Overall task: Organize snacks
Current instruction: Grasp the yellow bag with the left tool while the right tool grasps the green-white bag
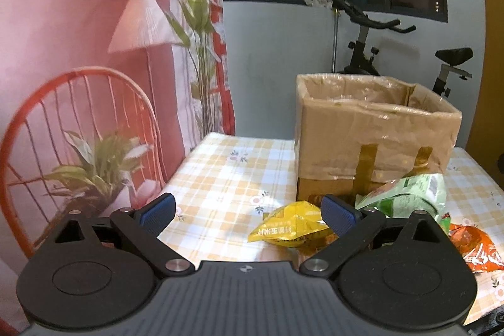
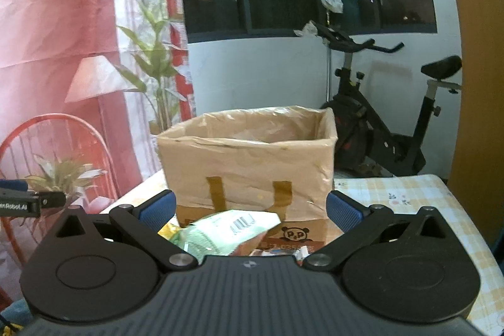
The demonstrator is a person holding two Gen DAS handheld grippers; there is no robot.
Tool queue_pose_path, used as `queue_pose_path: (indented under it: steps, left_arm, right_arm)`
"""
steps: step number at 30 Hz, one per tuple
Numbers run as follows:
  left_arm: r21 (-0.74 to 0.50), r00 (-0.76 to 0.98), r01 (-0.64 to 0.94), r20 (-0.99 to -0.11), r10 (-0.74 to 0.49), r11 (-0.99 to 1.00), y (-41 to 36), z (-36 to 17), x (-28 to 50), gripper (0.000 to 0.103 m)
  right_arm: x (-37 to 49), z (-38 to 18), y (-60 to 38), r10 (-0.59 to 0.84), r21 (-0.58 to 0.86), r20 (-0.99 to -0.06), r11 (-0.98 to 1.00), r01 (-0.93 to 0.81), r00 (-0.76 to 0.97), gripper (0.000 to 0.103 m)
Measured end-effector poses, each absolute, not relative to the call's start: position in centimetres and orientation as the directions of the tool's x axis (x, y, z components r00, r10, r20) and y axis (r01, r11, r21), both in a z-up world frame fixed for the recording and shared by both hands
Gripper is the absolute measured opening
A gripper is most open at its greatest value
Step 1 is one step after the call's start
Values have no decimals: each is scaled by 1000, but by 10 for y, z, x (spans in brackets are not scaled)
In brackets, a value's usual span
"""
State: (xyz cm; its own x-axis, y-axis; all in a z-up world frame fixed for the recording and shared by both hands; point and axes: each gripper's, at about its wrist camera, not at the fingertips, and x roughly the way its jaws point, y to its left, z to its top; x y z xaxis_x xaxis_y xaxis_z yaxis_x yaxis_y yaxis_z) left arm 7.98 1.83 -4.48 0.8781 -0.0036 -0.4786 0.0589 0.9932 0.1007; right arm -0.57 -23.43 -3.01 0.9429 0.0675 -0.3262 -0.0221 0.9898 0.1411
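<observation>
An open cardboard box [image 1: 371,140] with tape strips stands on the checked tablecloth [image 1: 217,175]. In front of it lie a yellow snack bag [image 1: 289,225], a green and white bag [image 1: 406,197] and an orange bag [image 1: 472,244]. My left gripper [image 1: 249,210] hovers open above the table, the yellow bag just inside its right finger. In the right wrist view the cardboard box [image 2: 249,156] is straight ahead. My right gripper [image 2: 250,210] is open over the green and white bag [image 2: 226,232], with a corner of the yellow bag [image 2: 168,230] beside it.
A red wire chair [image 1: 85,128] and printed backdrop stand left of the table. An exercise bike [image 2: 387,122] stands behind the box by the white wall. The left gripper's tip [image 2: 19,197] shows at the left edge of the right wrist view. Bare tablecloth [image 2: 406,197] lies right of the box.
</observation>
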Motion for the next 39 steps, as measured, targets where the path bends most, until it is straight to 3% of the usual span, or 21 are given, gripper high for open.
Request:
queue_pose_path:
  steps: [8,12,16,29,35,39]
  left_arm:
    - [91,869,40,-495,10,995,24,-57,104,99]
    - [93,861,37,-509,16,995,23,-65,112,98]
    - [74,858,22,-513,19,997,28,-69,119,98]
    - [48,830,42,-557,-8,998,34,-86,140,97]
    - [21,810,49,-586,-27,999,35,-92,151,97]
    - [-21,794,95,-601,-88,995,30,-97,164,97]
  right_arm:
    - [32,-49,-230,117,173,-390,984,-52,913,103]
    - [57,-63,-214,155,144,-457,985,-99,876,103]
    - [81,-78,-208,216,206,-519,971,-124,827,103]
    - [132,-111,-202,202,286,-628,958,-19,752,103]
    - [130,-107,-205,220,308,-603,951,-31,767,80]
    - [125,-99,-209,206,296,-571,955,-34,795,76]
